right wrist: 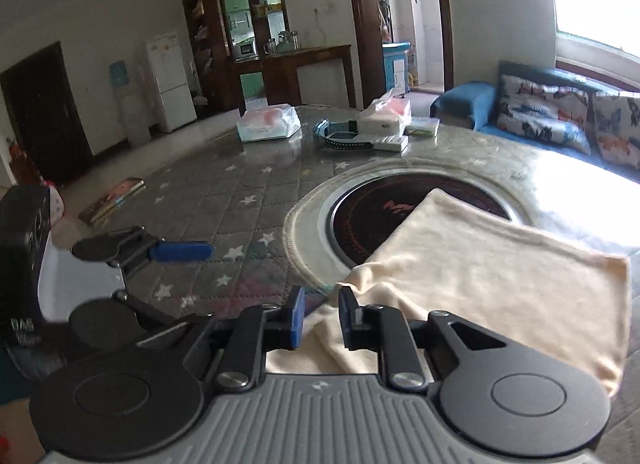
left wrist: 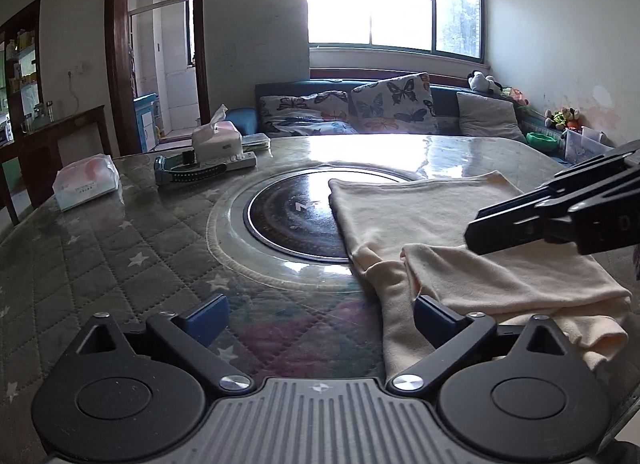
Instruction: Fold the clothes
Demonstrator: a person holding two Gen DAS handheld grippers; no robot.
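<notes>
A cream garment [left wrist: 440,224] lies partly folded on the round table, over the right side of the dark hob disc [left wrist: 296,216]. My left gripper [left wrist: 320,316] is open just above the table at the garment's near left edge; its right finger [left wrist: 436,320] rests over the cloth. My right gripper [right wrist: 320,316] hovers low over the garment [right wrist: 500,276], jaws narrowly apart with a cloth fold showing between them. I cannot tell whether it grips the cloth. The right gripper also shows in the left wrist view [left wrist: 480,232], and the left gripper in the right wrist view [right wrist: 180,252].
The table has a quilted star-pattern cover [left wrist: 100,264] under glass. At its far side sit a tissue box [left wrist: 216,140], a wipes pack [left wrist: 86,180], a blue watch [left wrist: 188,172] and a remote [left wrist: 244,162]. A sofa with butterfly cushions [left wrist: 392,104] stands behind.
</notes>
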